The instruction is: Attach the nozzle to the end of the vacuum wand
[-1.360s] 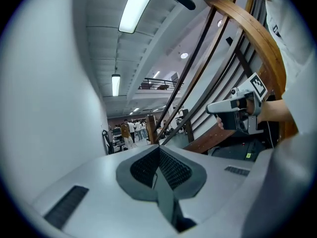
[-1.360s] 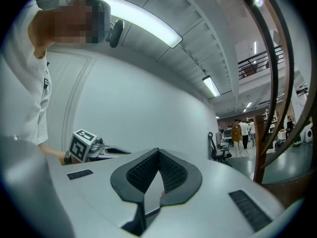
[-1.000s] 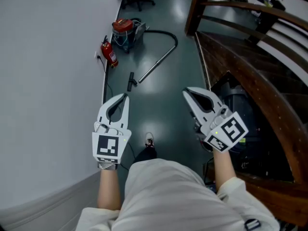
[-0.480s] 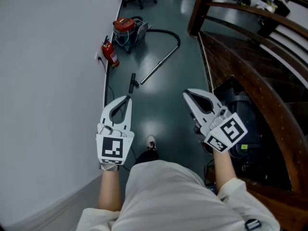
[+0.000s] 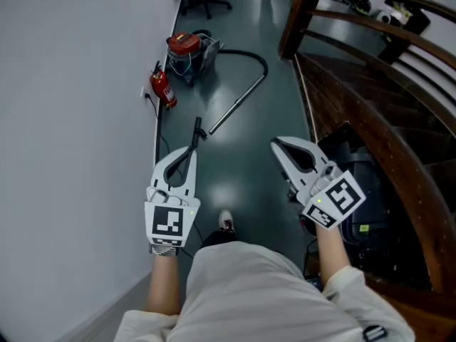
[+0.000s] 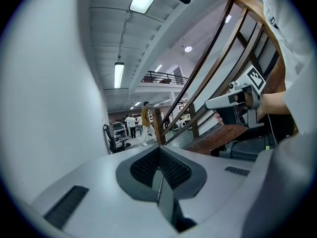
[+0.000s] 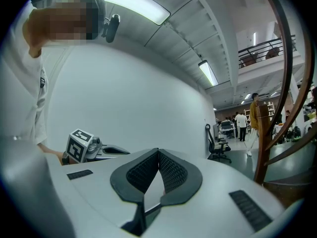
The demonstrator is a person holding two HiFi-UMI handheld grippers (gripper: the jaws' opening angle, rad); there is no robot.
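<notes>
The nozzle (image 5: 197, 127) and vacuum wand (image 5: 235, 104) on the floor (image 5: 242, 169) draw nearer; left tongs (image 5: 189, 149) and right tongs (image 5: 274, 143) are closed and empty, so this is only approach.

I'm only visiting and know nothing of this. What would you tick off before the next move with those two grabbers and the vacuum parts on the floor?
1. Left gripper carries nothing: ok, jaws shut and empty.
2. Right gripper carries nothing: ok, jaws shut and empty.
3. Jaws ready to grab: not ok, both need opening.
4. Nozzle located: ok, lying on the floor, apart from the wand.
5. Wand free end in sight: ok, it lies beside the nozzle.
6. Which nozzle end fits the wand: cannot tell.
</notes>
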